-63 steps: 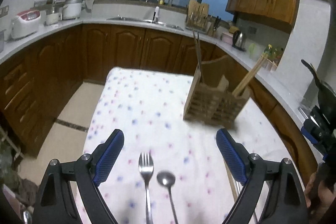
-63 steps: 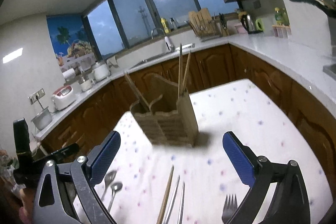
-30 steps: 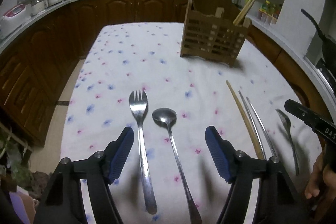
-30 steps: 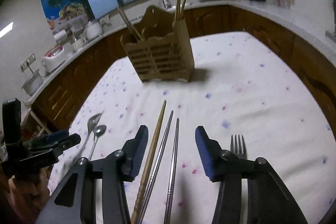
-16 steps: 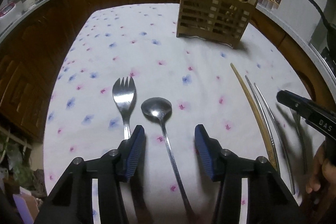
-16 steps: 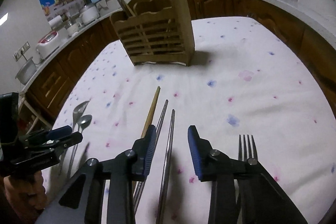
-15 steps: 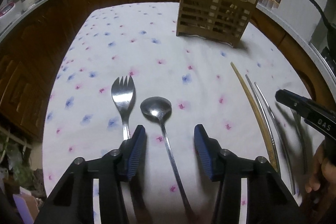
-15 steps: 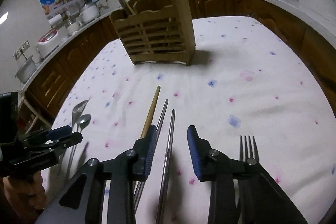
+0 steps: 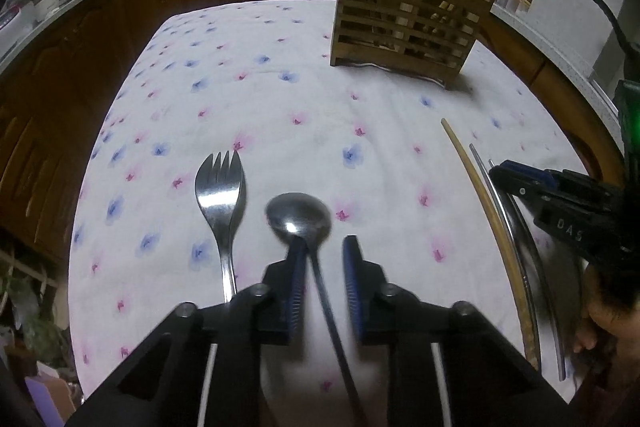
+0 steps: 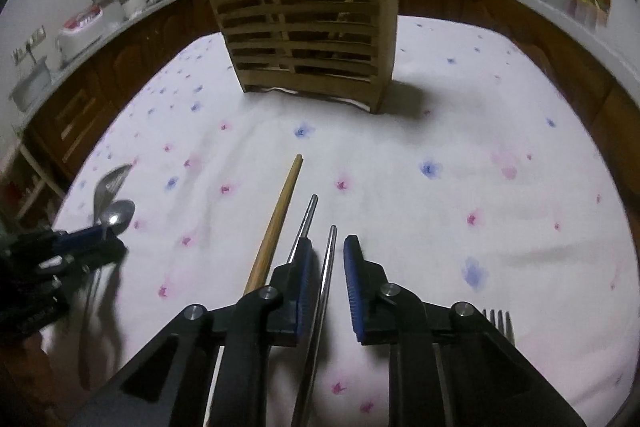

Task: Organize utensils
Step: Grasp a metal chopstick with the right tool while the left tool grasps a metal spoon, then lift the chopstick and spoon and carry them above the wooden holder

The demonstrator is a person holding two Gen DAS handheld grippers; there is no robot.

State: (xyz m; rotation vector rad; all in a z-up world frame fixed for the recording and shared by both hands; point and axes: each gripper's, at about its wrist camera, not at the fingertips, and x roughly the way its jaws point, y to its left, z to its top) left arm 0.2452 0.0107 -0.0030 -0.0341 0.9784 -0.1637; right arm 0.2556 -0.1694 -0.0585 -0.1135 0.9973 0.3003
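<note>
Left hand-held gripper (image 9: 323, 247) has been closing around the spoon (image 9: 299, 217) handle; right hand-held gripper (image 10: 325, 251) likewise around a metal chopstick (image 10: 326, 277); neither clamped yet.

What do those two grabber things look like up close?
Both are black plastic tools. The left gripper and right gripper each have two fingers lined with ridged blue pads, joined to angled black bars by round silver rivets. Seen from the side, the right one's black body carries white letters, "DAS". No sleeve is visible.
</note>
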